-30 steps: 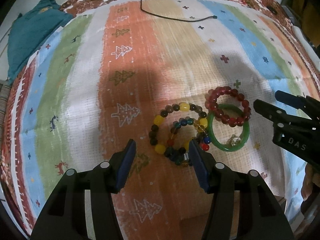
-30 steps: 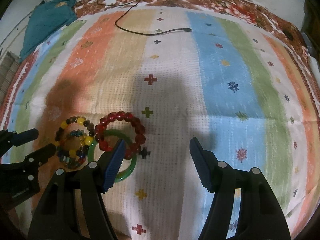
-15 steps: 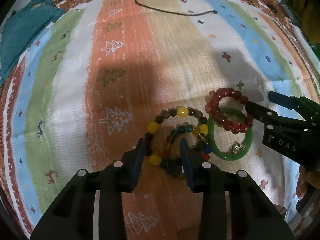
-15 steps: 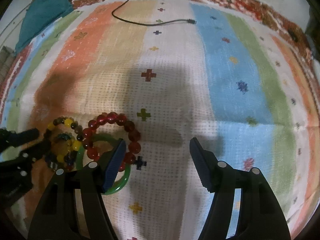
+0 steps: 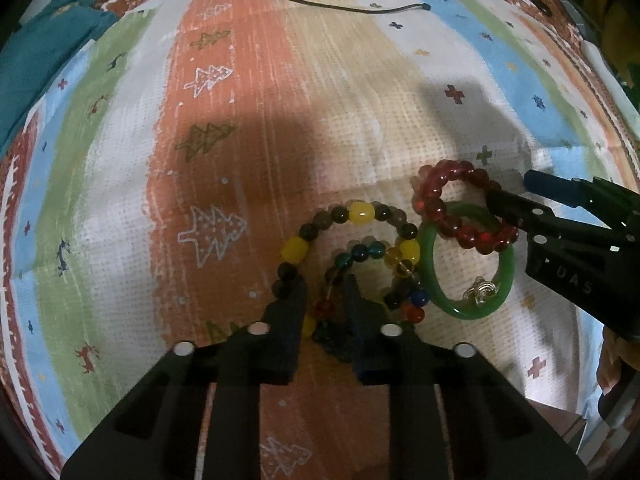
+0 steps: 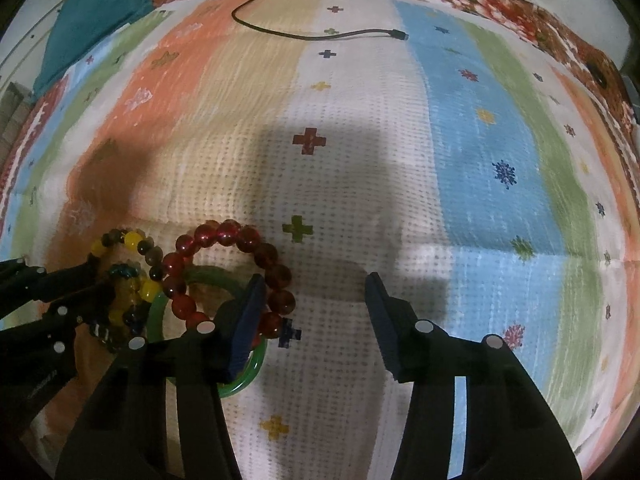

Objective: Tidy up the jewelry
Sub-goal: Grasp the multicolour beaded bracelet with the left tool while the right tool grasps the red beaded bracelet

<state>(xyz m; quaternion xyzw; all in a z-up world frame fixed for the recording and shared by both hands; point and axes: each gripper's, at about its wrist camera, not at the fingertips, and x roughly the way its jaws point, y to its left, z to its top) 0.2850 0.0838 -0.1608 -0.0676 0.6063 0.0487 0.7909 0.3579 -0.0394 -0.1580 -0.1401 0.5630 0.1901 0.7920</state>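
A heap of bracelets lies on the striped cloth. A yellow-and-brown bead bracelet (image 5: 362, 212) rings a smaller multicoloured bead bracelet (image 5: 362, 252). My left gripper (image 5: 324, 300) has closed on the near side of these beads. A red bead bracelet (image 5: 460, 232) overlaps a green jade bangle (image 5: 426, 264) holding a small silver ring (image 5: 482, 292). My right gripper (image 6: 312, 300) is open, its left finger resting over the bangle (image 6: 158, 316) and the red bracelet (image 6: 224, 232).
A black cable (image 6: 320, 36) lies at the far side of the cloth. A teal garment (image 6: 96, 12) is bunched at the far left corner. The cloth's floral border (image 6: 520, 4) runs along the far edge.
My left gripper has moved forward onto the bead bracelets and narrowed from wide open to nearly shut on them. My right gripper has come closer to the red bracelet and stays open.
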